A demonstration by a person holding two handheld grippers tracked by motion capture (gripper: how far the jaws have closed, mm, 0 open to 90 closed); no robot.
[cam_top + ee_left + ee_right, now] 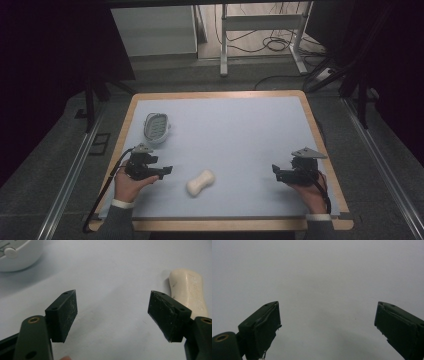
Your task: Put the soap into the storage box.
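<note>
One cream, waisted soap bar (200, 182), faintly embossed, perhaps lettering.

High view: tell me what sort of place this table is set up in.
Probably a lab or recording studio rather than a home. The table stands between dark curtains, metal rails run along the floor beside it, and loose cables trail around a metal frame behind.

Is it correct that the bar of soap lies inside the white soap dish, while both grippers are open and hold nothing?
Not quite. The bar of soap lies on the blue mat, apart from the white soap dish, as the high view shows. The rest holds: the left gripper and the right gripper are open and hold nothing.
</note>
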